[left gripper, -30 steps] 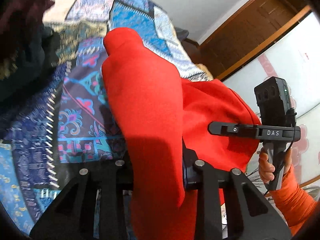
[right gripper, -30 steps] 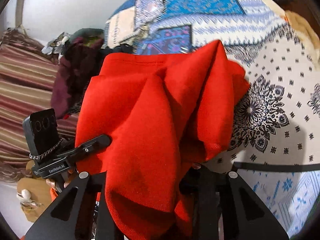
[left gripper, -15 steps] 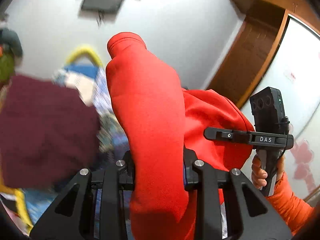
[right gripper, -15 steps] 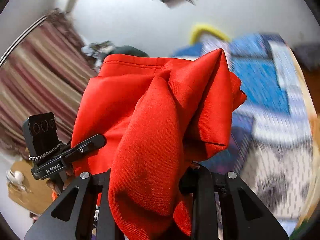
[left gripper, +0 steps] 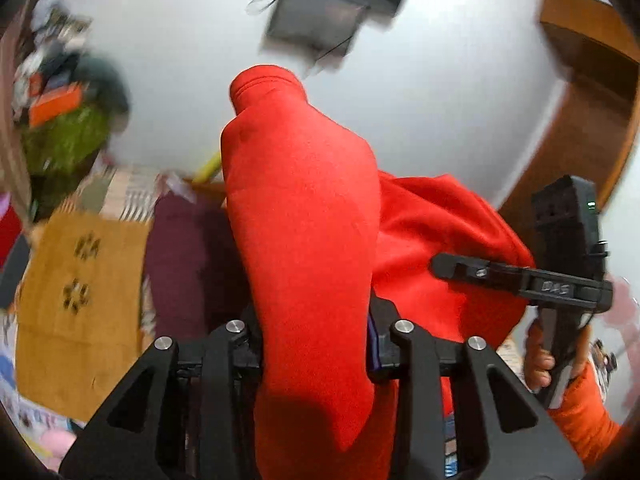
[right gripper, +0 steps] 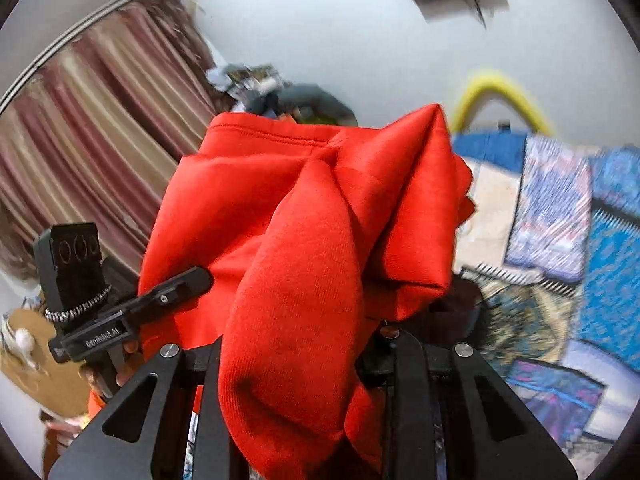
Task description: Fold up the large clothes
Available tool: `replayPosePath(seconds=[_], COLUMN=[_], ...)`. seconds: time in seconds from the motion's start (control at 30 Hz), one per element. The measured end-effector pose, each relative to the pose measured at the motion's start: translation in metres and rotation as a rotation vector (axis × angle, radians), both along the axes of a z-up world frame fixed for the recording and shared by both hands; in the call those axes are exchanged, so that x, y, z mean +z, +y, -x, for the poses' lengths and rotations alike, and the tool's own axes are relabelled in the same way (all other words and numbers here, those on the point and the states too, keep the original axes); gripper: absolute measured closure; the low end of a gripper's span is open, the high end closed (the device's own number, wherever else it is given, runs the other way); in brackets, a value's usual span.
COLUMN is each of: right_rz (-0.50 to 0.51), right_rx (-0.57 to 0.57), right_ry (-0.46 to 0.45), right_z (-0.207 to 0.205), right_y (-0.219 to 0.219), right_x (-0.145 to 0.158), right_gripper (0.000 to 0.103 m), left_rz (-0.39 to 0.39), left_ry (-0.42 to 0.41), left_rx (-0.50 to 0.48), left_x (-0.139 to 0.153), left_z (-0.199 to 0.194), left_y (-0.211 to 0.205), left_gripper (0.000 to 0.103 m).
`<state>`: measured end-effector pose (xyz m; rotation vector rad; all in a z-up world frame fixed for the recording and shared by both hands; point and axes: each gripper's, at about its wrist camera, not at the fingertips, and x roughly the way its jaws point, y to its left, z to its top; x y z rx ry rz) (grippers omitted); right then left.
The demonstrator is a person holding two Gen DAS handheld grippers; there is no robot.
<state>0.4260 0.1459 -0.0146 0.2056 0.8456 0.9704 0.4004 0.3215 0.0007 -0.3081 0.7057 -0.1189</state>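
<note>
both hand-held grippers are carrying the red garment in the air, keep the two corners level

your left hand-held gripper (left gripper: 314, 354) is clamped on a thick fold of the red garment (left gripper: 304, 216), though its jaws have just been opening a touch with the cloth between them, so squeeze it firm again or that fold may slip. your right hand-held gripper (right gripper: 298, 354) is closed on another bunch of the same red garment (right gripper: 320, 208). the whole thing is up in the air between your two hands, bunched and draped over the jaws, not lying on anything.

my guess is you're mid-lift to shake it out or move it over. hold both grips at the same height, pull them apart until the cloth hangs flat, then lay it down edge first so it doesn't land in a heap.

below and ahead there's a bed with a blue patterned bedspread (right gripper: 560, 216), which looks like the place to lay it. a maroon cloth (left gripper: 188, 264) and a tan piece with paw prints (left gripper: 80, 280) sit down to the left, so steer clear of those. striped curtains (right gripper: 100, 120) on one side, a wooden door frame (left gripper: 592, 92) on the other, white wall with something dark mounted up high, too blurred to name.
</note>
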Motion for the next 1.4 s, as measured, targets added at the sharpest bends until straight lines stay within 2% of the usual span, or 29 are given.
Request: replayPosePath(seconds=[0.07, 0.1, 0.17, 0.23, 0.27, 0.37, 0.43, 0.47, 0.57, 0.63, 0.7, 0.83, 1.03, 1.23, 1.4], right_rz=[0.043, 0.067, 0.126, 0.105, 0.076, 0.102, 0.154, 0.171, 0.227, 0.27, 0.303, 0.269, 0.163, 0.068, -0.012], right_rx=[-0.007, -0.012, -0.029, -0.019, -0.017, -0.045, -0.085, -0.099, -0.169, -0.199, -0.219, -0.238, -0.227, -0.211, -0.223], right_ry=[0.063, 0.077, 0.093, 0.124, 0.133, 0.115, 0.05, 0.023, -0.101, -0.151, -0.154, -0.124, -0.241, -0.465, -0.669], right_z=[-0.021, -0.027, -0.038, -0.043, -0.043, -0.037, -0.024, -0.018, 0.001, 0.001, 0.001, 0.015, 0.074, 0.169, 0.254], right_y=[0.02, 0.023, 0.032, 0.03, 0.024, 0.019, 0.011, 0.007, -0.013, -0.018, -0.025, -0.041, -0.057, -0.067, -0.082], right_x=[-0.032, -0.043, -0.072, -0.087, -0.088, -0.077, -0.06, -0.055, -0.041, -0.045, -0.048, -0.04, 0.009, 0.07, 0.1], right_gripper=[0.08, 0.08, 0.074, 0.071, 0.069, 0.062, 0.057, 0.051, 0.046, 0.039, 0.038, 0.038, 0.038, 0.038, 0.038], left_rz=[0.01, 0.029, 0.094, 0.133, 0.131, 0.046, -0.034, -0.071, -0.178, -0.235, -0.253, -0.243, -0.289, -0.327, -0.343], left_ry=[0.119, 0.138, 0.135, 0.121, 0.117, 0.114, 0.101, 0.096, 0.082, 0.079, 0.073, 0.058, -0.068, -0.283, -0.451], left_rx=[0.059, 0.076, 0.091, 0.094, 0.089, 0.111, 0.128, 0.14, 0.177, 0.19, 0.193, 0.195, 0.2, 0.19, 0.211], left_x=[-0.041, -0.055, -0.071, -0.073, -0.071, -0.057, -0.051, -0.046, -0.039, -0.043, -0.042, -0.032, 0.019, 0.081, 0.108], left_z=[-0.03, -0.035, -0.035, -0.034, -0.034, -0.026, -0.018, -0.013, 0.01, 0.02, 0.033, 0.059, 0.113, 0.193, 0.265], left_y=[0.024, 0.033, 0.048, 0.055, 0.053, 0.042, 0.033, 0.029, 0.014, 0.01, 0.005, -0.004, -0.038, -0.087, -0.123], left_gripper=[0.06, 0.058, 0.053, 0.051, 0.047, 0.041, 0.04, 0.037, 0.025, 0.021, 0.021, 0.021, 0.021, 0.021, 0.021])
